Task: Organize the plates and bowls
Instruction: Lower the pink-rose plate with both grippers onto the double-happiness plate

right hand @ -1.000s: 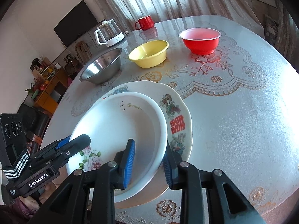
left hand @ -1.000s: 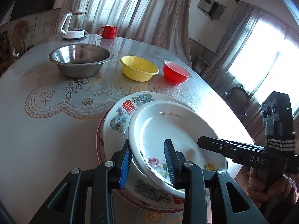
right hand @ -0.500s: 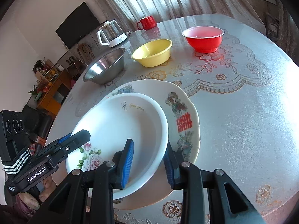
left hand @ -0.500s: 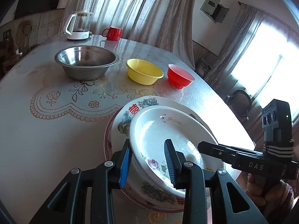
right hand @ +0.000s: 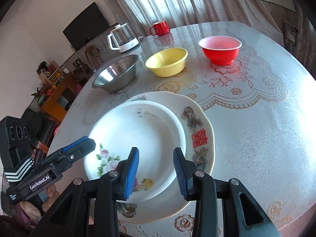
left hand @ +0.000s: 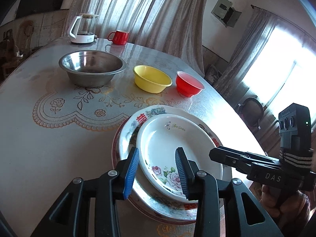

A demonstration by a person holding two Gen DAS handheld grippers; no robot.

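Observation:
A white deep plate (left hand: 173,138) (right hand: 138,134) with painted roses lies inside a larger flowered plate (left hand: 126,132) (right hand: 199,122) with red characters. That one rests on a red-rimmed plate (left hand: 114,148). My left gripper (left hand: 157,172) (right hand: 88,144) straddles the white plate's near rim. Its jaws are opening and the pads stand off the rim. From the opposite side my right gripper (right hand: 156,170) (left hand: 212,154) straddles the same rim, its jaws also opening without pressing. Farther back stand a steel bowl (left hand: 91,67) (right hand: 116,75), a yellow bowl (left hand: 152,79) (right hand: 167,61) and a red bowl (left hand: 188,83) (right hand: 220,49).
The round table (left hand: 39,148) (right hand: 266,138) has a lace-patterned cover. A glass kettle (left hand: 83,29) (right hand: 122,37) and a red mug (left hand: 118,37) (right hand: 161,27) stand at its far edge. The plate stack sits close to the near edge. A chair and curtains lie beyond.
Both grippers' jaws have spread wider around the white plate's rim. The white plate has settled flatter into the flowered plate. Neither hand has shifted much.

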